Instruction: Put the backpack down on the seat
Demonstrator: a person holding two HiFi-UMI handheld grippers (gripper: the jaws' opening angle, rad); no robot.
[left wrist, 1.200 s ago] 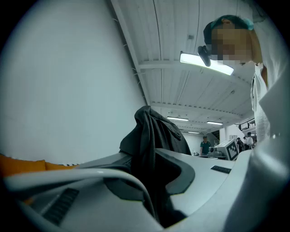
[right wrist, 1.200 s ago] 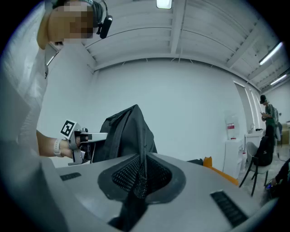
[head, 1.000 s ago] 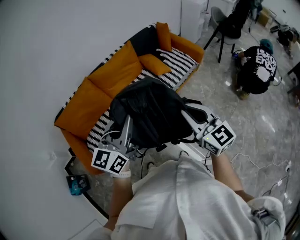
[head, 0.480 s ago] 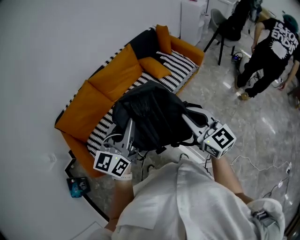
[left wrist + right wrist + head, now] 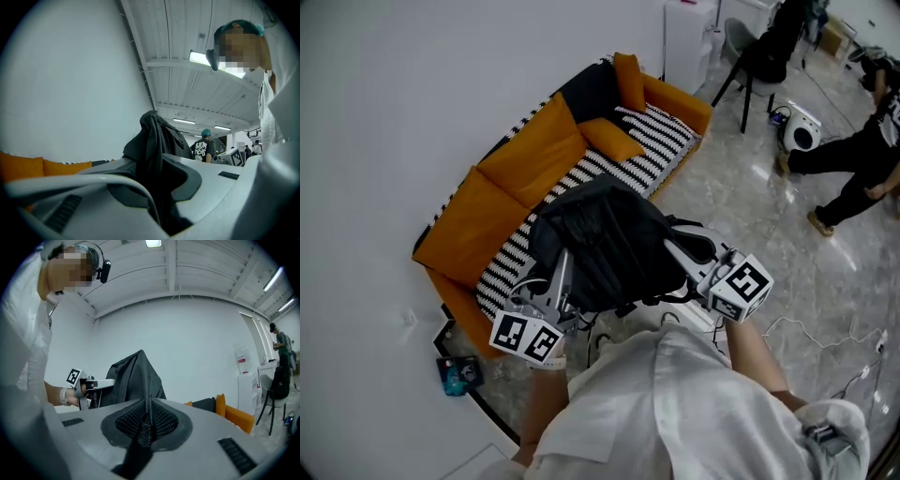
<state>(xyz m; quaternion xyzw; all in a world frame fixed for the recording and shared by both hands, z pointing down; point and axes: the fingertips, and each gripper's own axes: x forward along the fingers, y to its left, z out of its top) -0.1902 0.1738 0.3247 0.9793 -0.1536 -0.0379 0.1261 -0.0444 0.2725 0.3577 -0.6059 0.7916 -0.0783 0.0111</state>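
Backpack: I hold one black backpack (image 5: 605,239) up in the air between my two grippers; it is not resting on the seat.
Left gripper: the left gripper (image 5: 562,267) has its jaws pressed onto a fold of the backpack's black fabric, at the bag's left side.
Right gripper: the right gripper (image 5: 680,246) pinches the mesh strap (image 5: 143,425) on the bag's right side.
Beyond the grippers: the sofa (image 5: 459,220), orange with a black-and-white striped seat, lies just past both sets of jaws, against the white wall.
Head view only: it shows the bag over the seat's front edge, two small orange cushions (image 5: 609,141) on the seat, and one person (image 5: 862,159) on the floor far off to the right gripper's side.
Left gripper view only: fabric rising from the jaws, and a person in a dark printed shirt (image 5: 202,147) behind it.
Right gripper view only: the strap's mesh weave, the bag peaked like a tent, and the left gripper across from it.
Count: one backpack, two grippers, one sofa.
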